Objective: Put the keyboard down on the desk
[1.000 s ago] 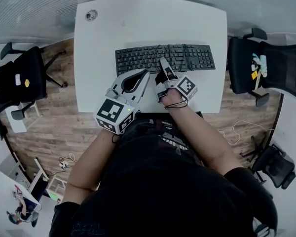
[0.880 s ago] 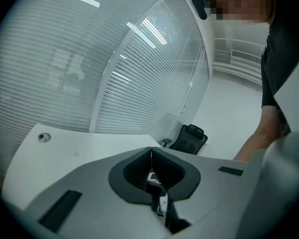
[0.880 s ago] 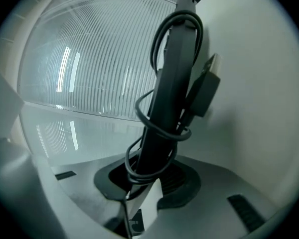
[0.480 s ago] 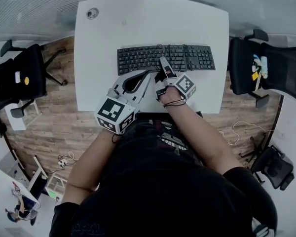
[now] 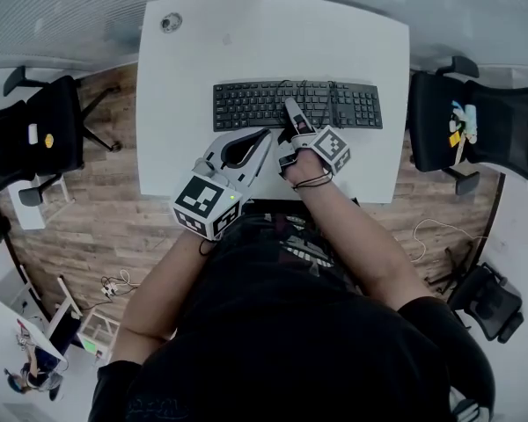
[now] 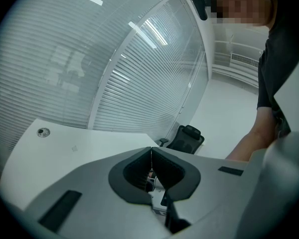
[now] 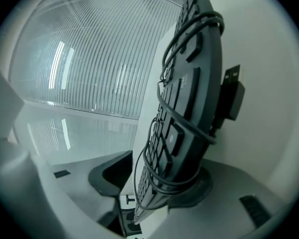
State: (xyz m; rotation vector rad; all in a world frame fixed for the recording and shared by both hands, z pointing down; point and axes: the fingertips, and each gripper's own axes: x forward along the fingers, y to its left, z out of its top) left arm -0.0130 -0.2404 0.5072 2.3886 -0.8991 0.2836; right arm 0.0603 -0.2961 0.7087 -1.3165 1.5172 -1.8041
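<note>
A black keyboard (image 5: 264, 104) lies flat on the white desk (image 5: 273, 42), its long side running left to right. My right gripper (image 5: 292, 117) reaches over the keyboard's front edge near the middle. Its jaws are opening. In the right gripper view the keyboard (image 7: 189, 83) stands between them with its cable (image 7: 162, 103) wound round it and a USB plug (image 7: 231, 96) sticking out. One pad is clear of the keys. My left gripper (image 5: 262, 134) hovers by the desk's front edge, just left of the right one. It is shut and empty, its tips (image 6: 151, 151) meeting.
A round cable grommet (image 5: 171, 22) sits at the desk's far left corner. Black office chairs stand on the wooden floor at the left (image 5: 35, 139) and right (image 5: 484, 121) of the desk. A glass wall with blinds runs behind the desk.
The keyboard has straightened slightly and now lies square on the desk. The right gripper stays at its front edge. The left gripper has hardly moved.
</note>
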